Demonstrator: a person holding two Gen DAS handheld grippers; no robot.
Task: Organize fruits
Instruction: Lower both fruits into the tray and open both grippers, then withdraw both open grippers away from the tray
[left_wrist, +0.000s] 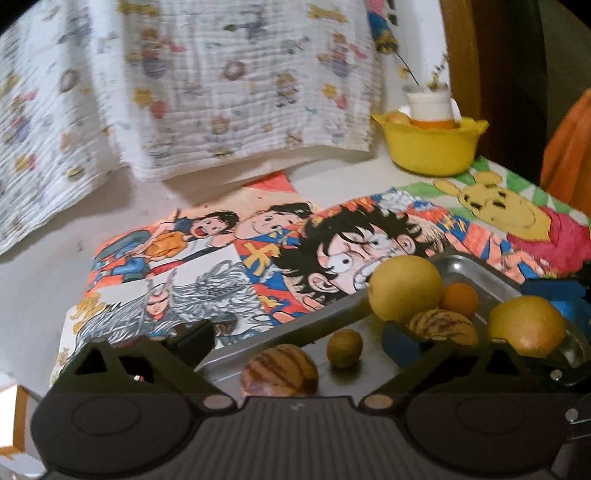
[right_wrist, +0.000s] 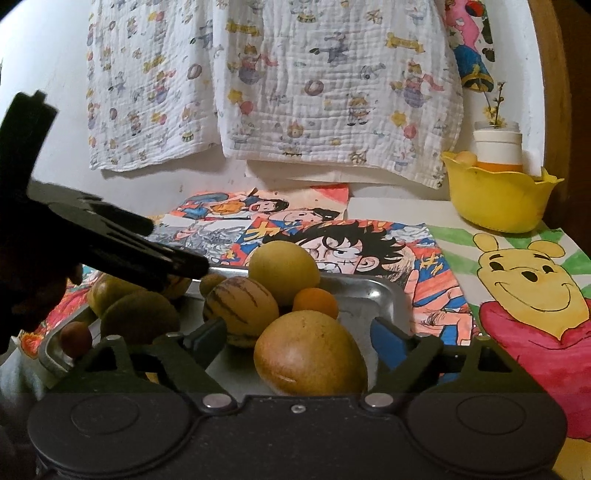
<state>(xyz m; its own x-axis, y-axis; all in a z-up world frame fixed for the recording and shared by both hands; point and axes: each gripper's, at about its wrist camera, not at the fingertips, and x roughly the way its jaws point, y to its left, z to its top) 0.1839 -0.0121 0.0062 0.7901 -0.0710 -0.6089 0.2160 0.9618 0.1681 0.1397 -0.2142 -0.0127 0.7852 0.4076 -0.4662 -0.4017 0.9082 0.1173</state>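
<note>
A steel tray (right_wrist: 384, 295) holds several fruits. In the right wrist view, a large yellow-orange fruit (right_wrist: 310, 354) lies between the blue pads of my right gripper (right_wrist: 299, 338), which stands open with small gaps on both sides. Behind it sit a striped melon-like fruit (right_wrist: 240, 310), a small orange (right_wrist: 316, 301) and a round yellow fruit (right_wrist: 284, 273). My left gripper (left_wrist: 295, 338) is open over the tray's near end. A second striped fruit (left_wrist: 279, 369) and a small greenish fruit (left_wrist: 344, 348) lie loose between its fingers. It shows as a dark shape (right_wrist: 110, 240) in the right wrist view.
Coloured cartoon drawings (right_wrist: 532, 288) cover the table around the tray. A yellow bowl (right_wrist: 498, 199) holding a white jar stands at the back right. A printed cloth (right_wrist: 295, 92) hangs on the wall behind. Green fruits (right_wrist: 140, 317) and a small brown one (right_wrist: 75, 338) fill the tray's left end.
</note>
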